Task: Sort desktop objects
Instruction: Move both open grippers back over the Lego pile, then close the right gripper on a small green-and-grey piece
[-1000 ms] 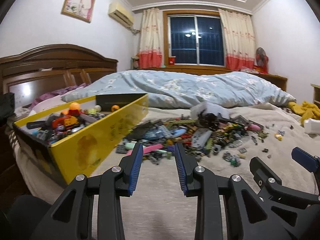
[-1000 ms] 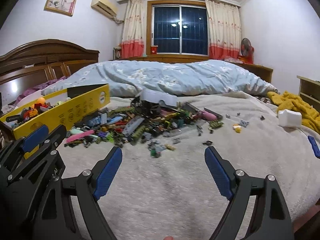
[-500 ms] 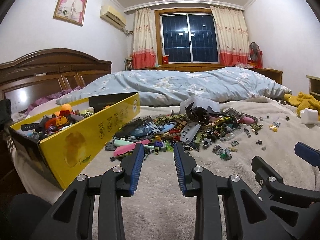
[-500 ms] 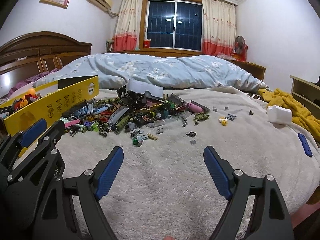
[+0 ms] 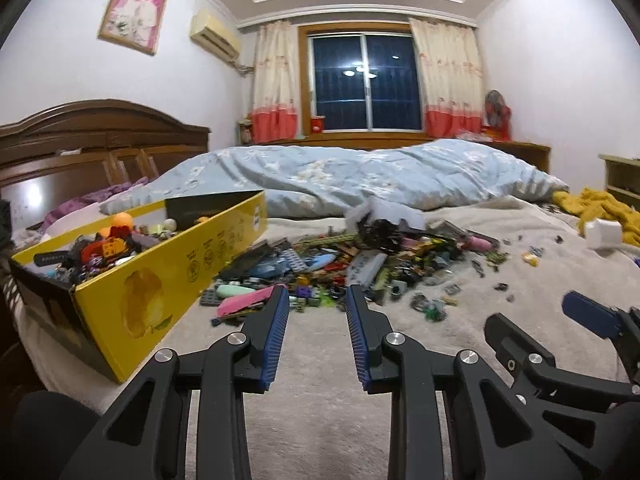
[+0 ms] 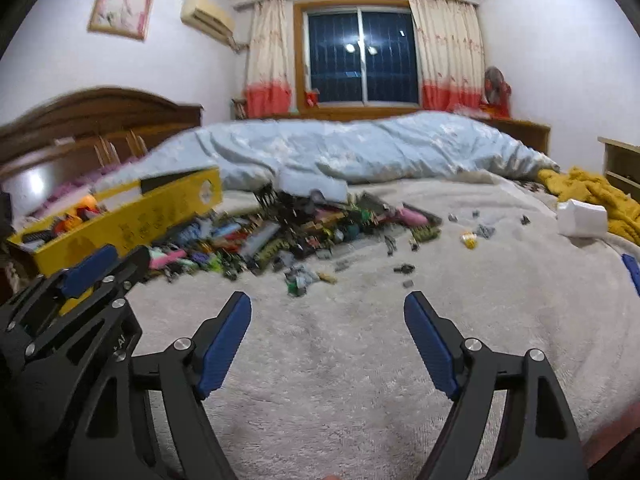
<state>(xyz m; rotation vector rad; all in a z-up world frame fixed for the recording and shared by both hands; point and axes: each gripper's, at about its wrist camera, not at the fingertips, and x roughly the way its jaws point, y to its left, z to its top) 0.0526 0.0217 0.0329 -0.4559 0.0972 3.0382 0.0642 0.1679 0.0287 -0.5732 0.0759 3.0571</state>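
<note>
Here the work surface is a bed covered by a beige fleece blanket [image 5: 320, 420], with a rumpled pale blue duvet [image 5: 360, 176] behind it, a dark wooden headboard [image 5: 92, 136] at the left and a night-dark window [image 5: 366, 82] between cream-and-red curtains. A heap of toy building bricks [image 5: 360, 256] sprawls across the middle of the blanket, and a long yellow cardboard box [image 5: 160, 280], already partly filled with toys, lies just left of it.

The left gripper [image 5: 317, 300] points slightly downward toward the heap's near edge, its blue pads moderately parted with nothing between them. The right gripper [image 6: 328, 308] hovers over bare blanket short of the heap, its jaws wide but closing, also empty.

Only the right wrist view shows the blue flat piece [image 6: 632, 268] at the bed's right edge; it is blurrier. The white block [image 6: 582, 218] beside the mustard-yellow cloth [image 6: 592, 192] appears in both views.
</note>
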